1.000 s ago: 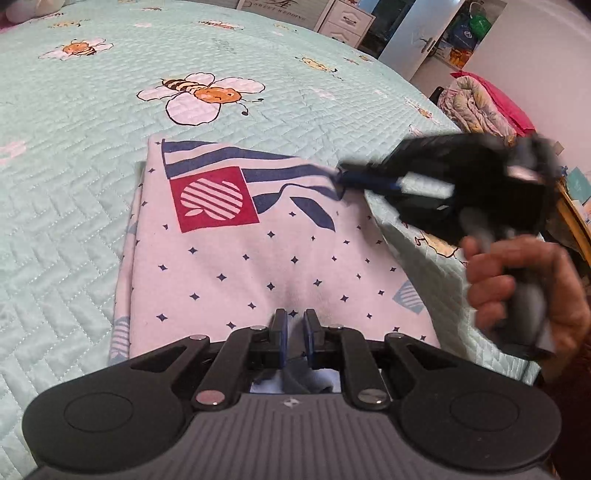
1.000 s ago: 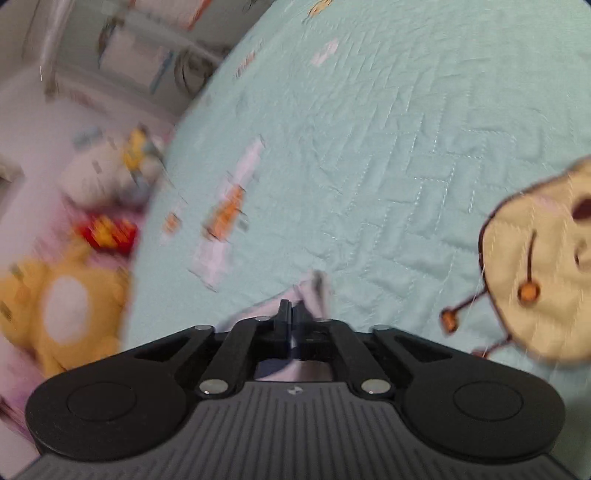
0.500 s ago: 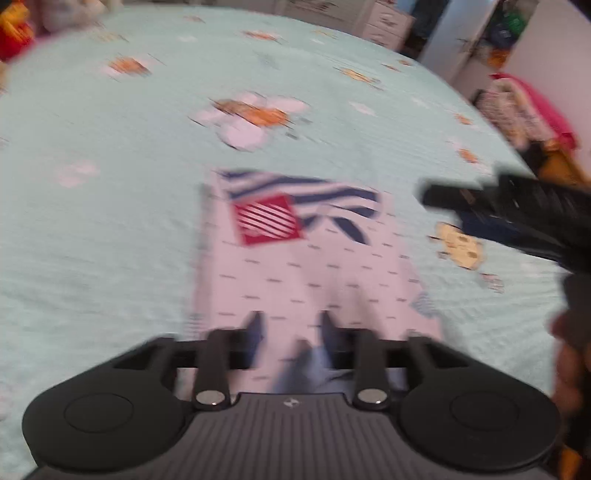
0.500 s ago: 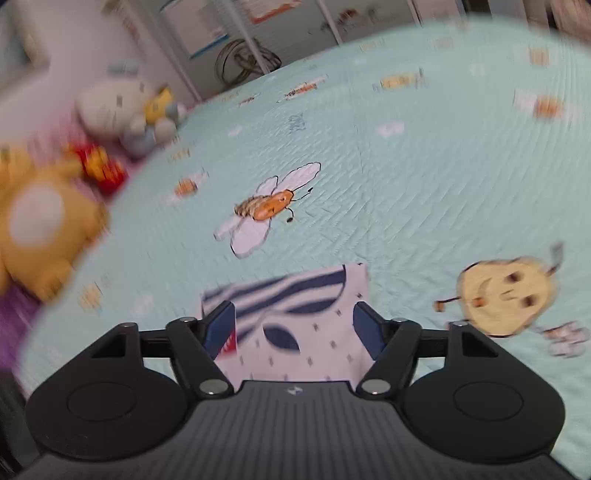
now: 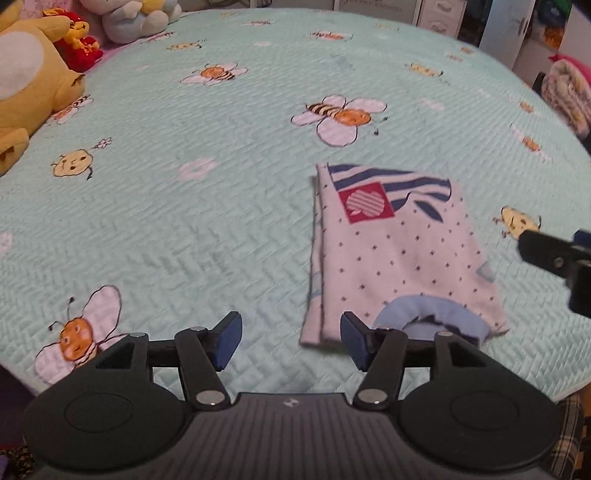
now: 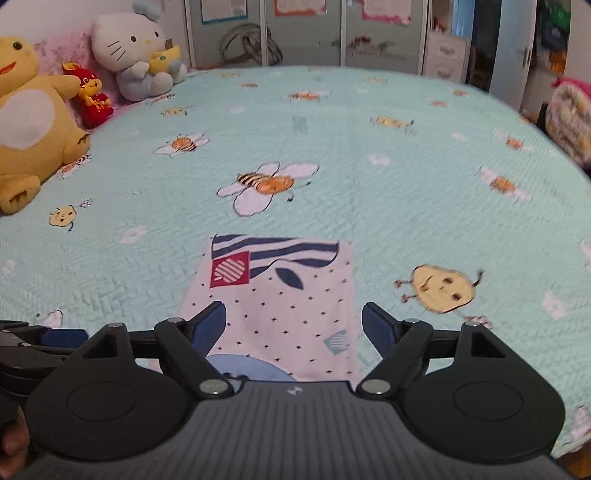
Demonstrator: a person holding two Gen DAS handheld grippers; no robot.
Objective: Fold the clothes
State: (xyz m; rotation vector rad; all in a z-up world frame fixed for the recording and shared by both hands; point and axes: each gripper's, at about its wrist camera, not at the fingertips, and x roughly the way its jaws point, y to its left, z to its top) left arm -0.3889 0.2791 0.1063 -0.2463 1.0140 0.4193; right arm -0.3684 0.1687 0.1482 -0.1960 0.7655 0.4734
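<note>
A folded white shirt point(image 5: 399, 254) with small navy dots, blue stripes, a red square patch and a light blue collar lies flat on the mint bedspread point(image 5: 192, 206). My left gripper point(image 5: 290, 339) hangs above its near left corner, jaws opening, nothing between them. In the right wrist view the same shirt point(image 6: 280, 295) lies below my right gripper point(image 6: 293, 326), whose jaws are opening wide, clear of the cloth. The right gripper's tip point(image 5: 554, 254) shows at the right edge of the left wrist view, and the left gripper's tip point(image 6: 55, 338) at the left edge of the right wrist view.
Plush toys line the bed's far left: a yellow one point(image 6: 29, 125), a small red one point(image 6: 90, 98) and a white cat point(image 6: 136, 51). Cabinets point(image 6: 306, 33) and drawers point(image 6: 445, 59) stand behind the bed. A bundle of bedding point(image 6: 570, 118) lies at the right.
Both grippers let go of the shirt, opened, and drew up and back from it. The right one rolled level and swung round to face the shirt, which now lies flat.
</note>
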